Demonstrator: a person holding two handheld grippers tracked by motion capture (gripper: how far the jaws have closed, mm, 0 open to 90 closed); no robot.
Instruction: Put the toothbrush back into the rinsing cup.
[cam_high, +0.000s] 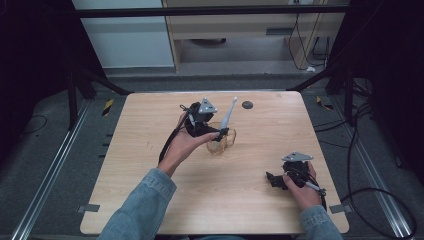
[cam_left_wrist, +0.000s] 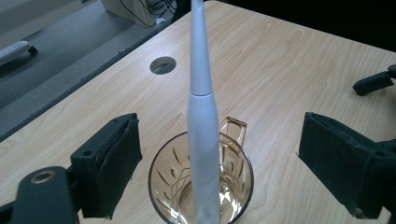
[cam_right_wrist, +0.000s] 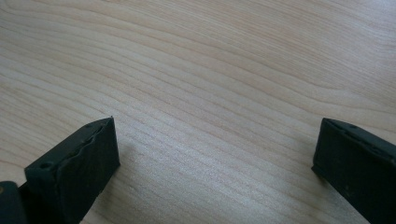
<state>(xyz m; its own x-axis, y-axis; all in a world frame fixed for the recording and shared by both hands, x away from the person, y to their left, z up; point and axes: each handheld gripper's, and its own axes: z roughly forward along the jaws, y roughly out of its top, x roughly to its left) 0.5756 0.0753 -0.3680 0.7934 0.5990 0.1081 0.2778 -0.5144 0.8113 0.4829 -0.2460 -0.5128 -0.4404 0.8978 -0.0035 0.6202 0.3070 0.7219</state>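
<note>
An amber glass mug (cam_high: 217, 144) (cam_left_wrist: 164, 164) stands near the middle of the wooden table (cam_high: 150, 150). A white electric toothbrush (cam_high: 227, 115) (cam_left_wrist: 202, 126) stands upright in it, leaning toward the far side. My left gripper (cam_high: 220, 134) (cam_left_wrist: 219, 135) is open, one black pad on each side of the toothbrush handle and well clear of it. The mug's handle (cam_left_wrist: 235, 128) points away from this gripper. My right gripper (cam_high: 275, 180) (cam_right_wrist: 217, 140) is open low over bare wood at the near right, with nothing between its jaws.
A round cable hole (cam_high: 247, 105) (cam_left_wrist: 163, 65) sits near the table's far edge behind the mug. The right gripper's black tip (cam_left_wrist: 373, 83) appears far off in the left gripper view. Cables trail on the floor to the right of the table (cam_high: 370, 150).
</note>
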